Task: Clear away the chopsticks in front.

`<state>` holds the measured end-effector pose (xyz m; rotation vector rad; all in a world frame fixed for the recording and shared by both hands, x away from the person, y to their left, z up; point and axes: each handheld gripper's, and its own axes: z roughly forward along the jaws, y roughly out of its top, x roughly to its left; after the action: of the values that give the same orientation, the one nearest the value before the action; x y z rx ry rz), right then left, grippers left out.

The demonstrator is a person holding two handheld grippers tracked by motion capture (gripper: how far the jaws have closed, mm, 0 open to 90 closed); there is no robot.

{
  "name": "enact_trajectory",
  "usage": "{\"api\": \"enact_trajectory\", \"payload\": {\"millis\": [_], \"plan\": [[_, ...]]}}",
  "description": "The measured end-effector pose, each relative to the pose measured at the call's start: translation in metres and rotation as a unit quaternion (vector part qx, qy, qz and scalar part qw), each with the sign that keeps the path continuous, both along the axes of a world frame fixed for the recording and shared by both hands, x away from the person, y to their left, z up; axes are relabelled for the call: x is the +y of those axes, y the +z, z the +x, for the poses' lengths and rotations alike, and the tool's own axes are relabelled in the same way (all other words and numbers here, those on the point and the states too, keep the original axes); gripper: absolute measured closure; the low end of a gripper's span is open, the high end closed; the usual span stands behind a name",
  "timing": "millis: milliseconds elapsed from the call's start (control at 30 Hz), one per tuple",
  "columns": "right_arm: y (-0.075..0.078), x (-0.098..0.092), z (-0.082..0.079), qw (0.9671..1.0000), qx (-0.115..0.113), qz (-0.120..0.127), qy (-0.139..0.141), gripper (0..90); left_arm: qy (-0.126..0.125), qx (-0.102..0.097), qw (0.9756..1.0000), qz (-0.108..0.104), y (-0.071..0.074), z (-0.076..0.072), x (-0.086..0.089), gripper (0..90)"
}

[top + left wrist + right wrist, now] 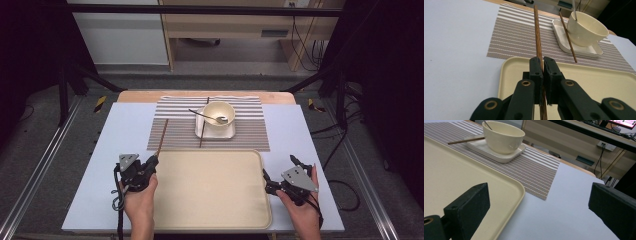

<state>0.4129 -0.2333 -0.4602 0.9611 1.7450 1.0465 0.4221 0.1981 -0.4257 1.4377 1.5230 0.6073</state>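
Chopstick sits clamped in left tool at tray corner; right tool gapes wide.

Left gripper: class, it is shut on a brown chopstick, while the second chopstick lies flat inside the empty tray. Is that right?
Not quite. The left gripper is shut on a brown chopstick, but the second chopstick leans on the white plate beside the bowl, not in the tray. The left gripper view shows it.
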Motion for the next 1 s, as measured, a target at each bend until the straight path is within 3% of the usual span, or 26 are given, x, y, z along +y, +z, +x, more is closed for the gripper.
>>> {"api": "enact_trajectory", "payload": {"millis": [233, 400, 500, 1000], "plan": [[-0.001, -0.003, 0.000, 0.9999, 0.003, 0.016, -0.002, 3.8, 0.005, -0.005, 0.9999, -0.008, -0.004, -0.016, 0.000, 85.5], [-0.001, -0.003, 0.000, 0.9998, 0.003, 0.017, -0.002, 3.8, 0.004, -0.010, 0.9999, 0.010, -0.004, -0.023, -0.004, 85.5], [-0.002, -0.002, 0.001, 0.9999, 0.005, 0.016, -0.004, 3.9, 0.008, -0.014, 0.9999, -0.005, -0.003, -0.027, -0.004, 85.5], [-0.003, -0.004, 0.003, 0.9997, 0.010, 0.022, 0.003, 4.0, 0.027, -0.030, 0.9992, -0.002, -0.005, -0.050, -0.007, 85.5]]}}
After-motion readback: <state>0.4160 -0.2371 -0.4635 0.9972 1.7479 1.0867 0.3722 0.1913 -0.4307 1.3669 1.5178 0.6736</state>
